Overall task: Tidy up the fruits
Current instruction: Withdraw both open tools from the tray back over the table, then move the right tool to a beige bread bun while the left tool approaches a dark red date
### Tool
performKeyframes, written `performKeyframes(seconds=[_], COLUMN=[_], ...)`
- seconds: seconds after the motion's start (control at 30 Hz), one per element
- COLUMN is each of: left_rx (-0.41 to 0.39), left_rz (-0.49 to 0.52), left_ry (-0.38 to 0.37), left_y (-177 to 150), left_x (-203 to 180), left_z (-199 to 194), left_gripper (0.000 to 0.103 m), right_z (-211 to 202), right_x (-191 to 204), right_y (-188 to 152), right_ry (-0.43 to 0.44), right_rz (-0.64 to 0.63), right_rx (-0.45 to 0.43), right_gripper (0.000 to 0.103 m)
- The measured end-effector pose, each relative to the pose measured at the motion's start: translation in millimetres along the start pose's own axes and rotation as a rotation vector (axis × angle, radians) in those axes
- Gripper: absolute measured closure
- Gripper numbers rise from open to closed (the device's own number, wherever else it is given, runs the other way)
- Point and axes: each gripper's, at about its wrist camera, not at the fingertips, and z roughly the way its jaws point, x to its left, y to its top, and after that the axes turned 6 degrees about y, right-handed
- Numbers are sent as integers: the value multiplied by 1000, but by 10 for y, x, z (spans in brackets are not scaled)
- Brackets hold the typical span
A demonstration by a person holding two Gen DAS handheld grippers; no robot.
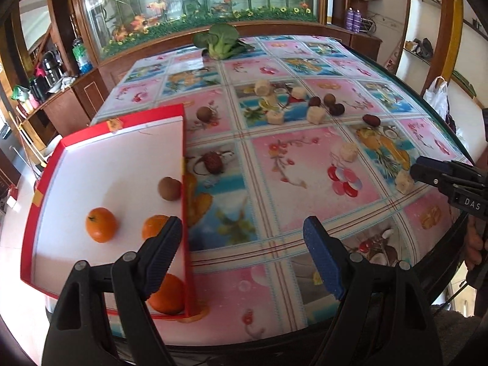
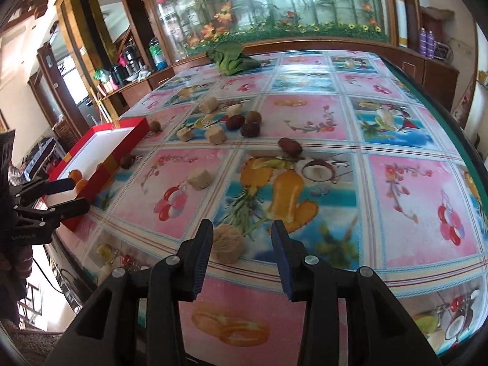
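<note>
A red box (image 1: pixel 184 140) with a white floor sits at the table's left; it shows far left in the right wrist view (image 2: pixel 134 138). It holds three oranges (image 1: pixel 101 224) and a brown fruit (image 1: pixel 169 188). My left gripper (image 1: pixel 241 254) is open and empty above the box's near right wall. My right gripper (image 2: pixel 242 259) is open and empty; a beige chunk (image 2: pixel 228 244) lies on the table between its fingers. More beige chunks (image 1: pixel 315 114), red dates (image 2: pixel 289 146) and brown fruits (image 1: pixel 204 113) lie scattered across the table.
A leafy green vegetable (image 1: pixel 220 42) lies at the table's far edge, before a floral glass cabinet (image 1: pixel 195 6). The flowered tablecloth (image 1: pixel 299 164) covers the table. Shelves with bottles stand left (image 1: pixel 45 73). My right gripper shows at the left wrist view's right edge (image 1: pixel 427 174).
</note>
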Motion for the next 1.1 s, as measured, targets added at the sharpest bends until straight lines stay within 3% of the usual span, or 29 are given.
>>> performKeyframes(seconds=[0.3,0.37,0.6,0.9,1.1], left_rx=[39,54,109,125,160], left_rz=[-36,-67,-135,-119,-100], left_ry=[-39,-61,-86,-107,-140], left_y=[45,94,326,567,603], left_x=[33,73,150,182,152], left_z=[141,209,528,741,895], left_gripper=[21,21,21,22,47], right_z=[145,157,151,140,143], right_x=[141,128,99,75,90], right_y=[-59,-62,-58,-55,-53], right_ry=[9,12,38,59,62], right_rz=[-75,-69,-42,-33,-32], right_rx=[35,39,41,39,40], right_gripper=[65,77,77,77,77])
